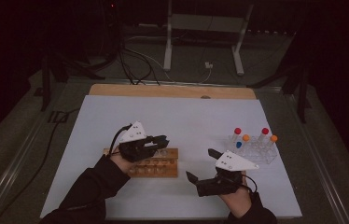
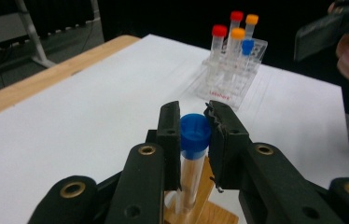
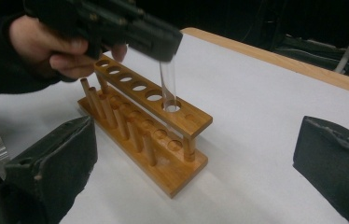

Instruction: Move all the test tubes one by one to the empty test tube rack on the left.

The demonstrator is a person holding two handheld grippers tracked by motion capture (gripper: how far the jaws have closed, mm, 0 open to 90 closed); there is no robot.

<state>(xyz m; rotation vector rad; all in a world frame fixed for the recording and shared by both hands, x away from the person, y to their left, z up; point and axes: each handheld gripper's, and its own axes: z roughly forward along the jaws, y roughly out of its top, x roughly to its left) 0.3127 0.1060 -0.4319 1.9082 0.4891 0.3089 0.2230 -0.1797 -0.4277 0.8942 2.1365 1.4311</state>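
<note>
My left gripper (image 1: 163, 141) (image 2: 192, 112) is shut on a clear tube with a blue cap (image 2: 195, 133), holding it upright just below the cap. The tube's lower end (image 3: 168, 86) stands in an end hole of the top board of the wooden rack (image 1: 163, 168) (image 3: 163, 140), under the left gripper (image 3: 158, 44). The rack's other holes look empty. My right gripper (image 1: 201, 164) (image 3: 193, 135) is open with nothing between its jaws, hovering to the right of the wooden rack and facing it.
A clear plastic rack (image 1: 256, 151) (image 2: 228, 88) at the right holds several tubes with red, orange and blue caps. A white sheet (image 1: 172, 116) covers the table, with a wooden edge (image 1: 172, 90) at the back. The floor beyond has cables and a stand.
</note>
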